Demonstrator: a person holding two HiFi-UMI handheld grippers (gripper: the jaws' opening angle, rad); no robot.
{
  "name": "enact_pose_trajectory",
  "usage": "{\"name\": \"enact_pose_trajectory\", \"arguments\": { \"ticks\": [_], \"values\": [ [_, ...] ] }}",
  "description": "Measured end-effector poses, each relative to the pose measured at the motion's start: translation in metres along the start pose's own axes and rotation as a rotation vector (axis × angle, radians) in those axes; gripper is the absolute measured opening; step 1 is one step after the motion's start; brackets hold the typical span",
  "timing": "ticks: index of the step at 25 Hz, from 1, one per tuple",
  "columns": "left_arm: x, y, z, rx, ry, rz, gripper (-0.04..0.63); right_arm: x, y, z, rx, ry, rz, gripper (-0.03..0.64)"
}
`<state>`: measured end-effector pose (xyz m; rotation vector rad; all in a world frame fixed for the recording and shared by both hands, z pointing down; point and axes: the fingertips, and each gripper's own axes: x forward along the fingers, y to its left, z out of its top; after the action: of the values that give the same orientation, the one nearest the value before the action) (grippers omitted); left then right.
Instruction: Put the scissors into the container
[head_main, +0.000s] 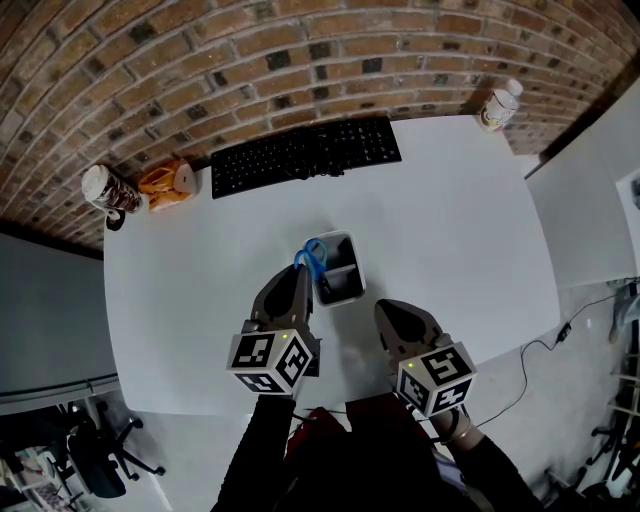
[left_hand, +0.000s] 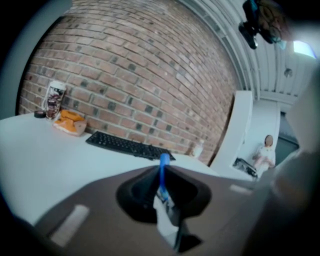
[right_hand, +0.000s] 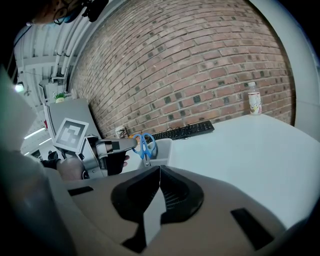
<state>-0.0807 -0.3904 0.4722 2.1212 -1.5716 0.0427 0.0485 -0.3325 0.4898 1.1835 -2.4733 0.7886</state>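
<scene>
So the left gripper (head_main: 299, 274) had its jaws clamped on the blue-handled scissors (head_main: 312, 255), holding them handles-up right at the left rim of the white container (head_main: 345, 285), which sat mid-table (head_main: 460, 230). From the right gripper view the blades pointed down by that rim, but I couldn't tell if the tips were actually inside. The right gripper (head_main: 389, 312) hung just beside the container on the other side, jaws pressed together with nothing in them. A black keyboard (head_main: 305, 155) lay further back near the brick wall, with a bottle (head_main: 498, 105) off in the far corner.
</scene>
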Motion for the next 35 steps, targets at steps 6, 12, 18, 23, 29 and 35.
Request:
{"name": "enact_pose_trajectory", "arguments": {
  "ticks": [6,12,18,23,29,35],
  "values": [
    [0.001,0.013,-0.002,-0.014,0.003,0.026,0.029,-0.001,0.000,-0.002,-0.012,-0.011,-0.015,0.009],
    [0.004,0.013,-0.006,-0.006,0.010,0.013,0.029,-0.002,0.000,-0.005,-0.006,-0.006,-0.024,0.009],
    [0.001,0.014,-0.011,-0.027,0.015,0.009,0.045,-0.004,0.002,-0.008,-0.004,-0.005,-0.033,0.009],
    [-0.007,0.012,-0.019,-0.033,0.029,0.007,0.048,-0.008,0.006,-0.014,-0.006,0.000,-0.039,0.009],
    [-0.021,0.012,-0.030,-0.022,0.051,0.013,0.048,-0.013,0.015,-0.021,-0.011,0.000,-0.040,0.009],
    [-0.037,0.015,-0.037,-0.017,0.065,0.024,0.034,-0.019,0.026,-0.026,-0.022,0.001,-0.044,0.009]
  ]
}}
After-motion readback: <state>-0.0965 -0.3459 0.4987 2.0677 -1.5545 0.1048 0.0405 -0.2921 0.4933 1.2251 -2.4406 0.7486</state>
